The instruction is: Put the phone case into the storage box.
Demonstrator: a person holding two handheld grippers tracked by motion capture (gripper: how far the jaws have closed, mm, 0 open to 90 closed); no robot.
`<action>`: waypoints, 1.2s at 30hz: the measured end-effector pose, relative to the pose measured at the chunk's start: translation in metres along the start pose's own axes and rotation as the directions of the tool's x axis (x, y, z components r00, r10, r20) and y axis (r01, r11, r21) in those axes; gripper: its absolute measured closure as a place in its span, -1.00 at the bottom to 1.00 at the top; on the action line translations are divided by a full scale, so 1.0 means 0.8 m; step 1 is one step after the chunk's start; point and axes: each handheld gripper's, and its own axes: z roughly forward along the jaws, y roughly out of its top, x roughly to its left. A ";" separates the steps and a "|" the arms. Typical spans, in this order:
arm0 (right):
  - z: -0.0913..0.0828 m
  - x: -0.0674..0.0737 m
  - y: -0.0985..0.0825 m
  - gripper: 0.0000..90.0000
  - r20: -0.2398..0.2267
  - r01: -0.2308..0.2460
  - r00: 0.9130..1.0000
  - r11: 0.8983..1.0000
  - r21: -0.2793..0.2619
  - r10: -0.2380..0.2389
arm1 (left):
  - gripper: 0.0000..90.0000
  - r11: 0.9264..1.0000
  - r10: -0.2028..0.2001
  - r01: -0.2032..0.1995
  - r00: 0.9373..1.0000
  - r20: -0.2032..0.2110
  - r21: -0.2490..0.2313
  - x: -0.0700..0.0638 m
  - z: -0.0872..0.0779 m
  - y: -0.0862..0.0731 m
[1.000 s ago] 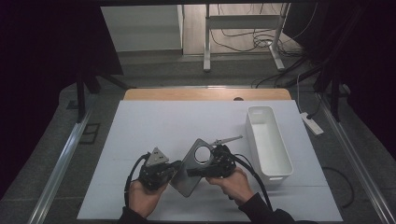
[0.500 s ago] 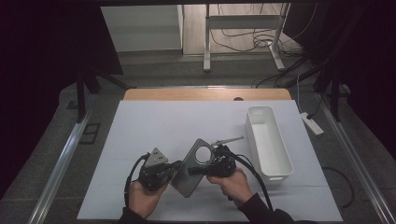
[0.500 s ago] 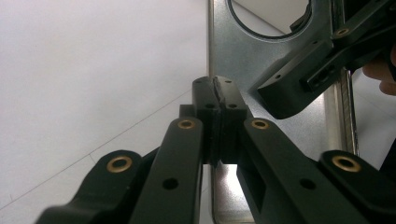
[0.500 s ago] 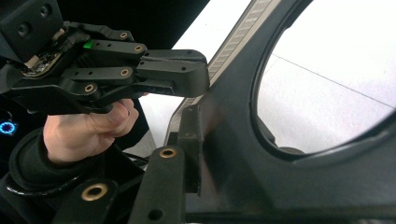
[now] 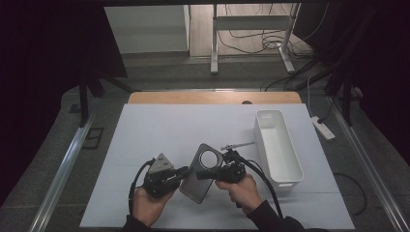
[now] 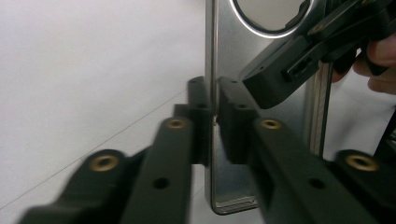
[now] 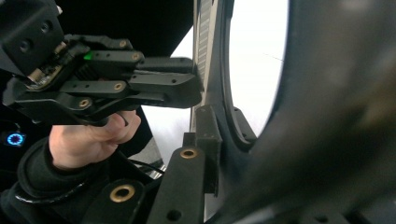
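A grey metal plate (image 5: 195,186) with a round hole is held tilted above the white table sheet between both grippers. My left gripper (image 5: 183,175) is shut on its left edge; in the left gripper view the jaws (image 6: 215,116) pinch the thin plate (image 6: 233,51). My right gripper (image 5: 203,173) is shut on the plate just below the hole. In the right gripper view its jaws (image 7: 224,140) clamp the plate's rim (image 7: 205,46), with the left gripper (image 7: 187,88) opposite. The right gripper (image 6: 299,60) also shows in the left gripper view.
A long white bin (image 5: 278,147) stands at the right of the white sheet (image 5: 159,130). A small metal tool (image 5: 237,145) lies just left of the bin, behind the right hand. Cables trail from both grippers toward the table's front edge.
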 end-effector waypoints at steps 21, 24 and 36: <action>-0.017 0.010 0.000 0.92 0.091 0.158 0.983 0.987 0.015 -0.159 | -0.97 0.998 -0.054 0.051 0.987 0.150 0.028 0.033 -0.010 -0.010; -0.020 0.013 0.000 0.92 0.099 0.184 0.978 0.983 0.017 -0.185 | -1.00 0.998 -0.061 0.058 0.978 0.197 0.021 0.037 -0.011 -0.013; -0.032 0.022 0.000 0.92 0.128 0.308 0.942 0.950 0.046 -0.311 | -1.00 1.000 -0.002 -0.002 0.957 0.290 0.012 0.040 -0.002 -0.025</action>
